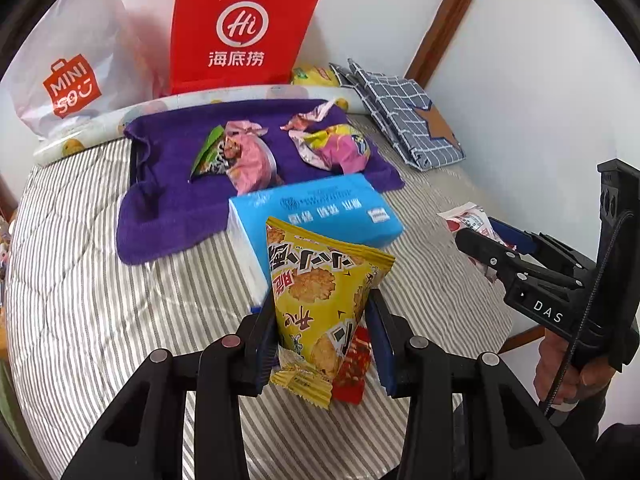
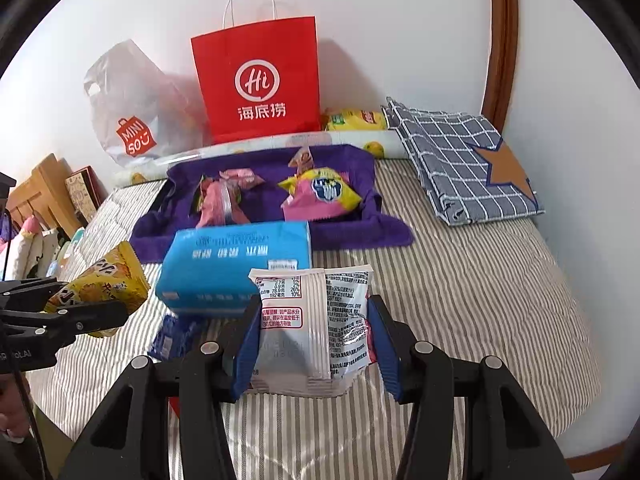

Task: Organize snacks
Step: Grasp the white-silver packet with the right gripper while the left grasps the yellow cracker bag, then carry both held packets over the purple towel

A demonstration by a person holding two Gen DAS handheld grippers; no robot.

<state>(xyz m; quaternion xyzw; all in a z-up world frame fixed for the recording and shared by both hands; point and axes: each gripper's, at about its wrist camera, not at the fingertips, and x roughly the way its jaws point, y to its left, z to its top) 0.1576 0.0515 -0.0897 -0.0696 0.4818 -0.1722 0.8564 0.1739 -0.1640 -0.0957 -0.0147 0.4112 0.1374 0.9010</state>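
Grippers [image 1: 324,336] [image 2: 312,340] hiding snack-packet [image 1: 324,280] [image 2: 316,320] bottoms.

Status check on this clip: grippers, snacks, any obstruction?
Left gripper shut on yellow snack bag. Right gripper shut on white snack packet. Two pink snacks already on purple towel. Blue tissue pack sits between grippers and towel.

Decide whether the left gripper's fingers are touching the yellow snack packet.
Touching. The left wrist view shows both blue fingers of the left gripper pressed against the yellow snack packet, pinching its sides.
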